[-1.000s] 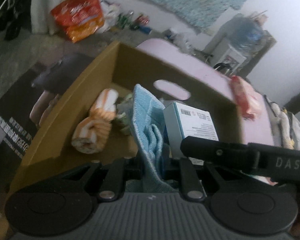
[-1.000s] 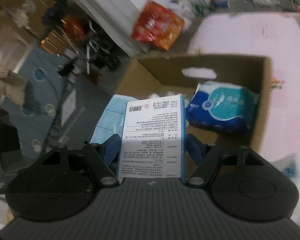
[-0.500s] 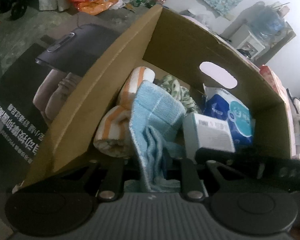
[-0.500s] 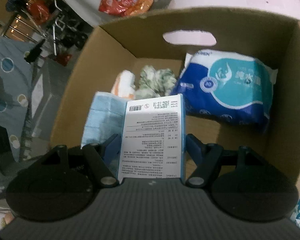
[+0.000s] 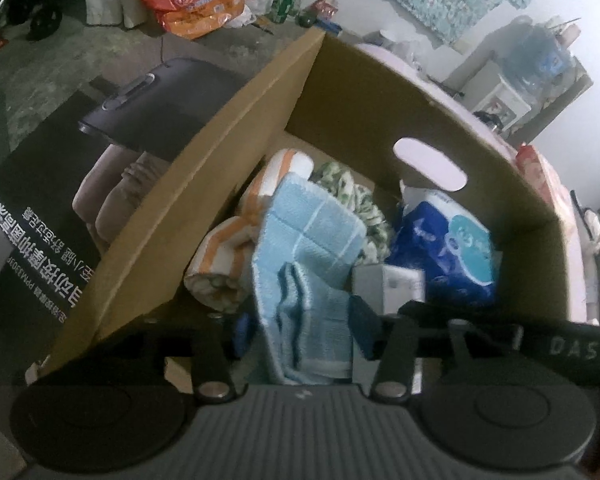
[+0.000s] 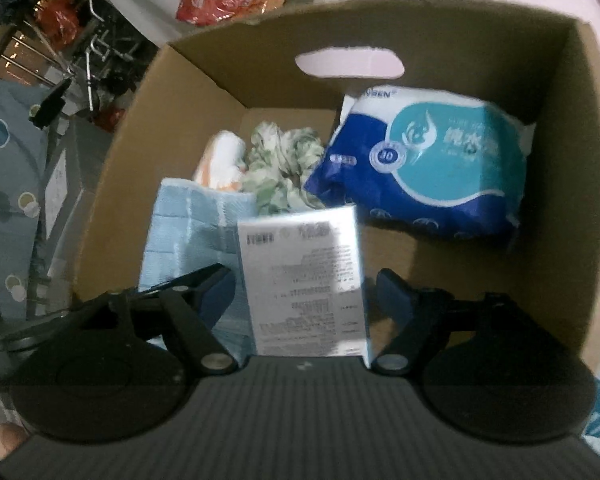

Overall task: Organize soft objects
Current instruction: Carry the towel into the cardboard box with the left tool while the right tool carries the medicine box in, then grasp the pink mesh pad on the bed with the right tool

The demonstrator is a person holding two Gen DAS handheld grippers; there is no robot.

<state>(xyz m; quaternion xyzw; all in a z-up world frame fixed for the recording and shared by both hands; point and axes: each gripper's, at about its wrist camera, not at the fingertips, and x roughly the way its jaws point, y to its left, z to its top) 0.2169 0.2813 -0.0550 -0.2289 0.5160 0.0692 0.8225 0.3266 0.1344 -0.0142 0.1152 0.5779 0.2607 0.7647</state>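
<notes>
Cluttered floor and a pink surface surround the cardboard box [image 6: 580,168], into which both claws point. Nearest, the left gripper [image 5: 300,320] has its jaws opening around the light blue towel [image 5: 308,248], which drapes between them inside the box, pads apparently clear of it. The right gripper [image 6: 304,292] is also opening, its pads standing off the white printed carton [image 6: 304,276] between them. Beyond these, deeper in the box, lie an orange-striped rolled towel [image 5: 236,248], a green patterned cloth [image 6: 284,168] and, toward the handle-slot wall, a blue tissue pack [image 6: 432,168].
</notes>
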